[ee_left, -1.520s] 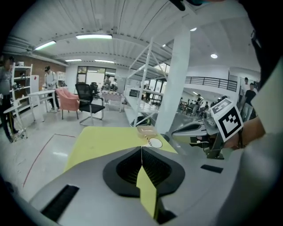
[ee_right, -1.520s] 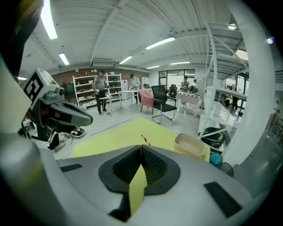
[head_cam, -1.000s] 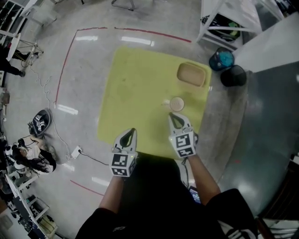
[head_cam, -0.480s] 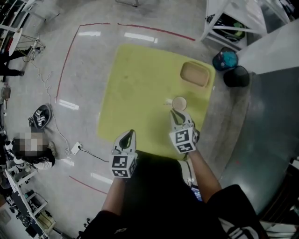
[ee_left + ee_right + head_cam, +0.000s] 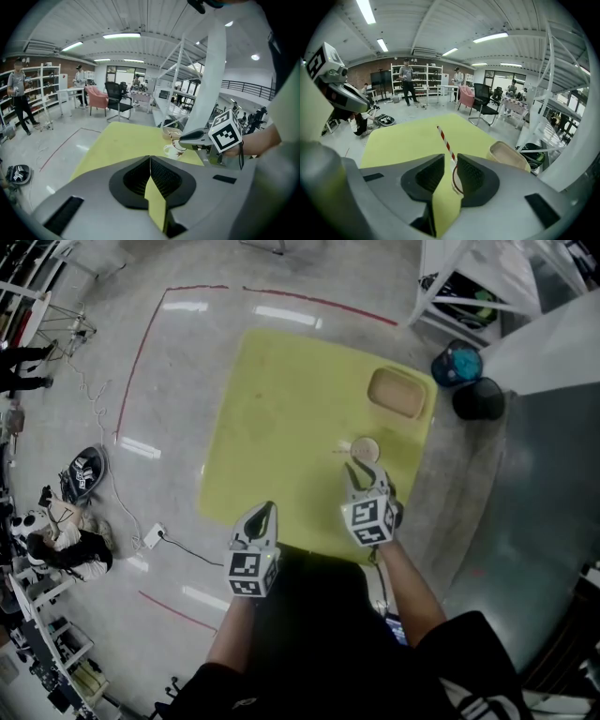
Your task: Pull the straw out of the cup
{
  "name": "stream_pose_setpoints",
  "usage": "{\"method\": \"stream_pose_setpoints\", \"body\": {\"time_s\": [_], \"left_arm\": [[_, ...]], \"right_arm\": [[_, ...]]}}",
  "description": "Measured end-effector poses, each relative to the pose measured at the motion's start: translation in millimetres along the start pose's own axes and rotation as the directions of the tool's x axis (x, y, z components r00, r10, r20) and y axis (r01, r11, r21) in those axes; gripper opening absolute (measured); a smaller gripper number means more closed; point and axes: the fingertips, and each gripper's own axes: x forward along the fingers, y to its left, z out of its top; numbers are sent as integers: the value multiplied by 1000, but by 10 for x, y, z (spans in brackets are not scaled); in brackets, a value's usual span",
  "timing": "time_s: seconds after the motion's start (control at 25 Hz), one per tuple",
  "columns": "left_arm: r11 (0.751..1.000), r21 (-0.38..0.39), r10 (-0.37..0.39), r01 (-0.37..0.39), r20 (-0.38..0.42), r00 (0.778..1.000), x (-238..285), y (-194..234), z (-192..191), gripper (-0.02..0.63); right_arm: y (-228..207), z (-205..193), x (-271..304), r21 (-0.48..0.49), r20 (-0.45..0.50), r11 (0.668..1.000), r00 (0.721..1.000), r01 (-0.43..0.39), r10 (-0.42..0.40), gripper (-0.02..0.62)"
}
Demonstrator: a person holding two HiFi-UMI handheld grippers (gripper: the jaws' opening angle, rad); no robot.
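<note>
A pale cup stands near the right edge of the yellow-green mat. A red-and-white striped straw leans out of it toward the left. My right gripper sits just short of the cup. Its jaws have just been opening, and the straw now runs through the gap between them, with the pads not pressing on it. The cup's rim shows low between the jaws. My left gripper hovers over the mat's near edge, shut and empty. The left gripper view shows the cup under the right gripper.
A beige tray lies on the mat beyond the cup. A teal round object and a black one sit off the mat's far right corner, by a white rack. A cable and plug lie on the floor at left.
My right gripper has edged closer to the cup and a little lower. The left gripper has stayed in place.
</note>
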Motion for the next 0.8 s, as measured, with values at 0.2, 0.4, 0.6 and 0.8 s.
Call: {"method": "stream_pose_setpoints", "body": {"time_s": [0.2,0.4,0.6,0.8], "left_arm": [[1000,-2,3,-3,0,1000,-4,-1,3,44],[1000,-10,5,-5,10,1000,1,7,44,44],[1000,-16,7,-7,9,1000,-13,46,0,44],[1000,-22,10,-9,28,1000,17,60,21,44]], "right_arm": [[17,-62,97,-24,-27,1000,1000,-5,4,118],[-27,-51,195,-33,-41,999,999,-1,-1,126],[-73,-40,281,-63,-60,998,998,17,-21,140],[-100,-135,393,-87,-99,996,995,9,-18,169]]}}
